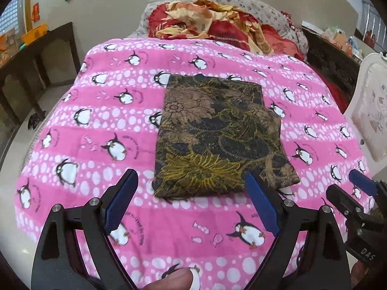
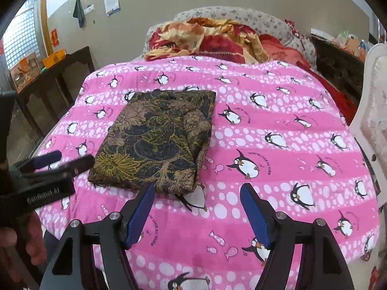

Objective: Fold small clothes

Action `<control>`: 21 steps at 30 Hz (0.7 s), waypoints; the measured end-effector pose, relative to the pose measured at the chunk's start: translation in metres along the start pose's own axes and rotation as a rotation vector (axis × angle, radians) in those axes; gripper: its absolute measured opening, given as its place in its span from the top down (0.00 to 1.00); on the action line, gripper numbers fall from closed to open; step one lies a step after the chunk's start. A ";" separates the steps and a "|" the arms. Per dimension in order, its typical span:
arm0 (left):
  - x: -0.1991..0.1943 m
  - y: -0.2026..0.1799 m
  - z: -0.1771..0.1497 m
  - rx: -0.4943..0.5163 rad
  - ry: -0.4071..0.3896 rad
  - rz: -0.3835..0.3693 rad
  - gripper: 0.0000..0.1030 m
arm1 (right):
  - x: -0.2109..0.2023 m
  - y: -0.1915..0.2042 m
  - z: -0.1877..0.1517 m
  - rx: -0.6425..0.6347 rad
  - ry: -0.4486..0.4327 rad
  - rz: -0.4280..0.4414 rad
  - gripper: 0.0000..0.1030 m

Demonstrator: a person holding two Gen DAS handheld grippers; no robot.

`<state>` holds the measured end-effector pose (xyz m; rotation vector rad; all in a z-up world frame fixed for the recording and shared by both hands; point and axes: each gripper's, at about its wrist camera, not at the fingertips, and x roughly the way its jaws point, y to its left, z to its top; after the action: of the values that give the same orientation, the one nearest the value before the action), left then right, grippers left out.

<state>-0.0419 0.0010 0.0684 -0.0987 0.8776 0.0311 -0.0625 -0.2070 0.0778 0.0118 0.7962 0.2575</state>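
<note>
Fabric is lying folded into a neat rectangle, the brown patterned garment (image 1: 217, 135) resting mid-way on the pink penguin blanket (image 1: 79, 145). I am holding my left gripper (image 1: 193, 203) and right gripper (image 2: 198, 215) agape and empty just short of its near edge, seemingly because the fold is done.

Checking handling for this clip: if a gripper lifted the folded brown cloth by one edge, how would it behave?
The brown cloth is thin and layered, so it would probably droop and unfold. It looks light. Pushed, it may bunch on the fleecy blanket.
</note>
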 end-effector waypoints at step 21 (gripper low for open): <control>-0.035 -0.008 -0.012 0.020 -0.030 0.010 0.13 | -0.059 0.023 0.006 -0.086 -0.125 0.040 0.31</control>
<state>-0.0729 -0.0081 0.0881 -0.0747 0.8486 0.0332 -0.1027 -0.1976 0.1260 -0.0367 0.6610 0.3252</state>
